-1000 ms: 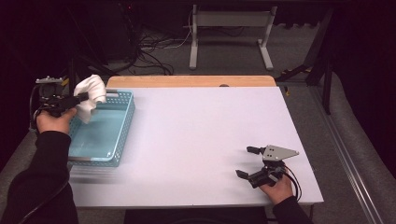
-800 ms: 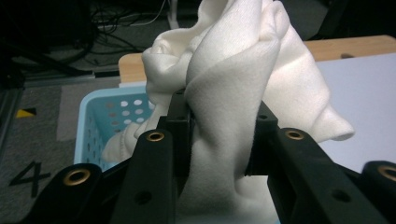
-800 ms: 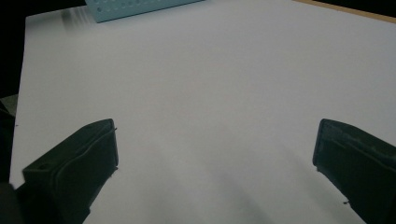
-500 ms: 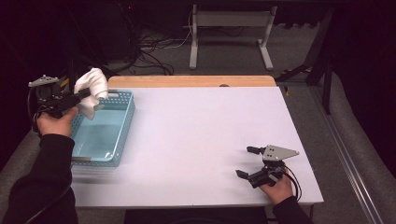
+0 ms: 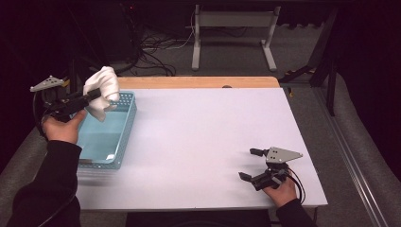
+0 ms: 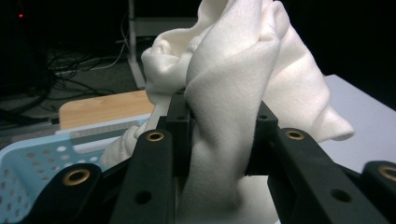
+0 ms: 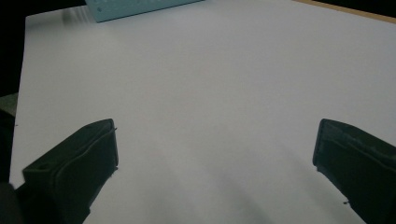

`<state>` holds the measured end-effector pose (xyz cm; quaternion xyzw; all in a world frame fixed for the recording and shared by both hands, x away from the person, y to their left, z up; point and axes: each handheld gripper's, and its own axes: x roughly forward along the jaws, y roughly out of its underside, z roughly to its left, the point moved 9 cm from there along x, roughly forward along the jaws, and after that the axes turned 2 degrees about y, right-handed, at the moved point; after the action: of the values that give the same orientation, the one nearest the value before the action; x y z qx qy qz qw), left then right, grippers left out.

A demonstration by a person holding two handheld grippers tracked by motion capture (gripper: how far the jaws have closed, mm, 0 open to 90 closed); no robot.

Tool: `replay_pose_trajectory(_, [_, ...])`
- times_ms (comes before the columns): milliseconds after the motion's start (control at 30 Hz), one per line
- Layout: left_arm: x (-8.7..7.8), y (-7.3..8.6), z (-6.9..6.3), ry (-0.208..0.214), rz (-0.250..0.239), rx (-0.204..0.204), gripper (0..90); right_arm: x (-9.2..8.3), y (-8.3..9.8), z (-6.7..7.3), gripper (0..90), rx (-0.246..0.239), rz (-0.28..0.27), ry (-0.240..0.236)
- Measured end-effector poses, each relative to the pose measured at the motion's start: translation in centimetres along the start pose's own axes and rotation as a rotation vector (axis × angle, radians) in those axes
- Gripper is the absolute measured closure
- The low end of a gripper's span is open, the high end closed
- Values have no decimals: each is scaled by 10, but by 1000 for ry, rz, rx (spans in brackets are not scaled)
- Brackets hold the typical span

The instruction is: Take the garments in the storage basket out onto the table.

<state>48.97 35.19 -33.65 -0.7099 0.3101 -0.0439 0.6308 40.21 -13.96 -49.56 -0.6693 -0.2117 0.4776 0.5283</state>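
Note:
A white cloth [image 5: 102, 91] hangs bunched in the air above the far end of a light blue perforated basket [image 5: 119, 142] at the table's left. My left gripper [image 5: 96, 93] is shut on that cloth; in the left gripper view the cloth [image 6: 243, 79] bulges up between the black jaws of my left gripper [image 6: 217, 135], with the basket [image 6: 37, 163] below. My right gripper [image 5: 250, 164] rests low at the table's front right, open, with nothing between its jaws; in the right gripper view the right gripper [image 7: 215, 154] faces bare white tabletop.
The white tabletop [image 5: 203, 137] stretches between the basket and the right gripper. A wooden strip [image 5: 189, 82] runs along the far edge. Beyond it are a metal stand [image 5: 231, 33] and floor cables [image 5: 156, 47]. The basket's corner [image 7: 140, 9] lies far ahead in the right gripper view.
My left gripper has lifted the white cloth higher and slightly rightward above the basket's far end. The right gripper has stayed where it was, still open.

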Motion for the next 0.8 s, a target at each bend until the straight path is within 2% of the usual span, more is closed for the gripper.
replay_pose_trajectory(500, [5, 0, -55, 138, -36, 39, 696, 0, 0, 1, 8, -2, 2, -6])
replay_pose_trajectory(800, [16, 6, -98, 245, -30, 74, 694, 0, 0, 1, 8, -3, 0, -7])
